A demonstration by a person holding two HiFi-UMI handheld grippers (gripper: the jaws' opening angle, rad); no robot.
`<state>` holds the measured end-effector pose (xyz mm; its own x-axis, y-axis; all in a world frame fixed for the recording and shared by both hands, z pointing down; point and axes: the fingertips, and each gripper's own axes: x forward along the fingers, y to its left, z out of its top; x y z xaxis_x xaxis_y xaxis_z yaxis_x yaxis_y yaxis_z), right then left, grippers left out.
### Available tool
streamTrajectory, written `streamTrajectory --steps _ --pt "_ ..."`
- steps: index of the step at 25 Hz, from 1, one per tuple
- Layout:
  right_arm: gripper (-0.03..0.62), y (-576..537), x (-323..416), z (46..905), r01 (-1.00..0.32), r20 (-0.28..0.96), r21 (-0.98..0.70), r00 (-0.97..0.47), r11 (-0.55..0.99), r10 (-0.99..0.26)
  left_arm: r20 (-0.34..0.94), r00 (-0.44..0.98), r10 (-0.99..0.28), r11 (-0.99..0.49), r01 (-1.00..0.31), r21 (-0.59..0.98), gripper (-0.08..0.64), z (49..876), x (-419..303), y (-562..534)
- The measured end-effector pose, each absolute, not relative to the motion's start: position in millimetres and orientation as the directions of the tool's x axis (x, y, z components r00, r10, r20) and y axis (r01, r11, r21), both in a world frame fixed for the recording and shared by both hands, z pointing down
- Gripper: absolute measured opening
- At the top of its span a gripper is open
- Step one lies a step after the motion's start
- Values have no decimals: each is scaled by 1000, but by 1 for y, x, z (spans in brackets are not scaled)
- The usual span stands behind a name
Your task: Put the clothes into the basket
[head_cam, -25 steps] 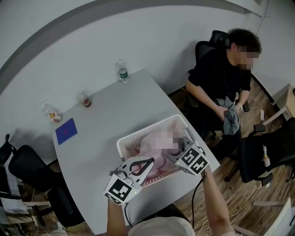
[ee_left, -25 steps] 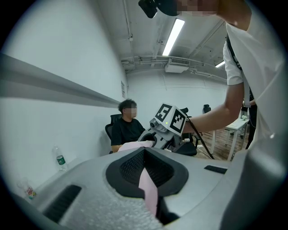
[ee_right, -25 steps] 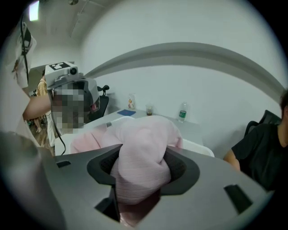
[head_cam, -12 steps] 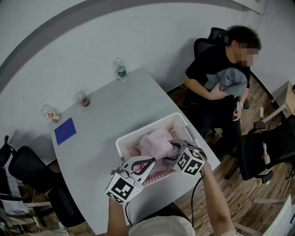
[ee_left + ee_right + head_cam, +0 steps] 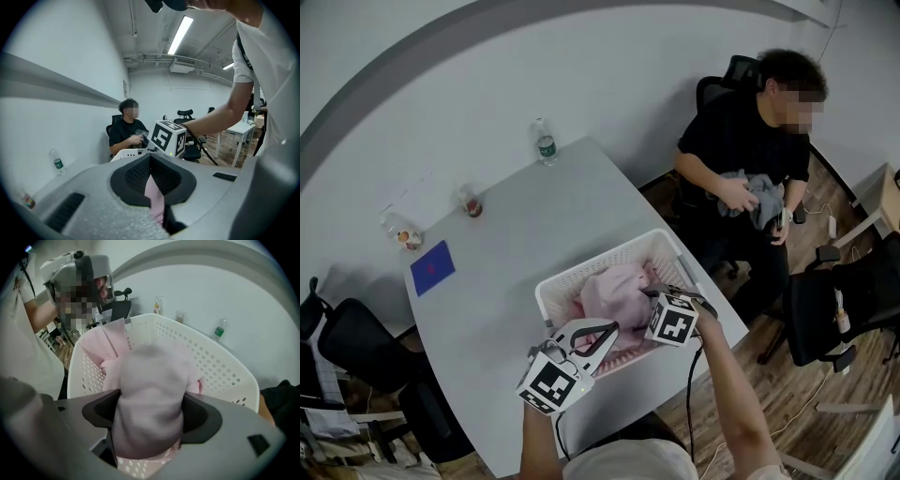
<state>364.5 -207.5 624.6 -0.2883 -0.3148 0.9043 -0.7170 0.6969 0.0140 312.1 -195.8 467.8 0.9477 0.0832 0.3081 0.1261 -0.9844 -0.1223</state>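
A white perforated basket (image 5: 551,291) stands at the near right corner of the grey table (image 5: 516,234), with a pink garment (image 5: 614,295) heaped inside. My right gripper (image 5: 649,296) hangs over the basket's near right side. In the right gripper view its jaws are opening, and a thick fold of the pink garment (image 5: 150,394) still fills the gap and touches both pads, above the basket wall (image 5: 225,362). My left gripper (image 5: 598,330) sits at the basket's near edge. Its jaws are shut on a thin strip of pink cloth (image 5: 153,197).
A person in black sits on a chair beyond the table's right edge, holding a grey garment (image 5: 759,202). A water bottle (image 5: 547,145), a small jar (image 5: 472,203), another small bottle (image 5: 406,234) and a blue card (image 5: 434,267) lie on the far side. Office chairs (image 5: 356,347) (image 5: 834,309) flank the table.
My right gripper has shifted left and inward over the basket with the pink garment. The seated person raised the grey garment to the chest, then lowered it. My left gripper barely moved.
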Motion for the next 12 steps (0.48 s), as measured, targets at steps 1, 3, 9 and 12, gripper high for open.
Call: streamTrajectory --steps 1,3,9,12 --pt "371 -207 365 626 -715 910 7 -286 699 -301 309 947 83 -985 126 -121 2 468 312 -196" --pt "380 -206 366 628 -712 916 1 -282 703 -287 311 947 84 -985 126 -119 3 468 313 -196" --pt "393 -202 371 625 -704 916 22 -270 709 -297 312 947 81 -985 124 -121 2 468 314 -195" --pt "394 -201 373 620 -705 916 38 -258 709 -306 311 947 82 -985 125 -120 2 468 314 -195"
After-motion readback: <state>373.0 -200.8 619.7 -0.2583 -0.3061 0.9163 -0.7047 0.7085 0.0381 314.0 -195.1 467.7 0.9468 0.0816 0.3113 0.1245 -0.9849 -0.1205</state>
